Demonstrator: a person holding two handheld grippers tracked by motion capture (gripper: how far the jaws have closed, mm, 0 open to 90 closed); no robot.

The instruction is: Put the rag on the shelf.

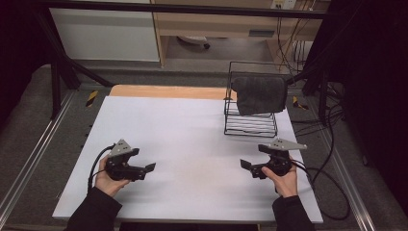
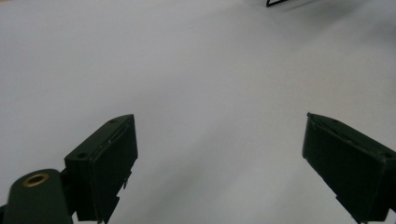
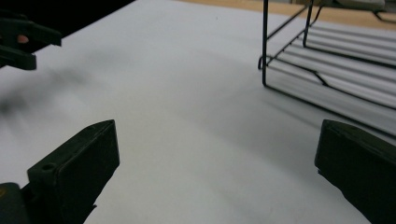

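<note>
A black wire rack stands at the back right of the white tabletop, with a dark grey cloth draped over its top rail. My left gripper rests low over the front left of the table, pointing right, jaws wide apart and empty. My right gripper sits at the front right, pointing left, also open with nothing between its jaws. In the right gripper view the rack rises close ahead on the right, and the left gripper shows at the far top left.
A strip of bare wood runs along the table's back edge. Black frame posts and cables flank the table. A corner of the rack shows at the top of the left gripper view.
</note>
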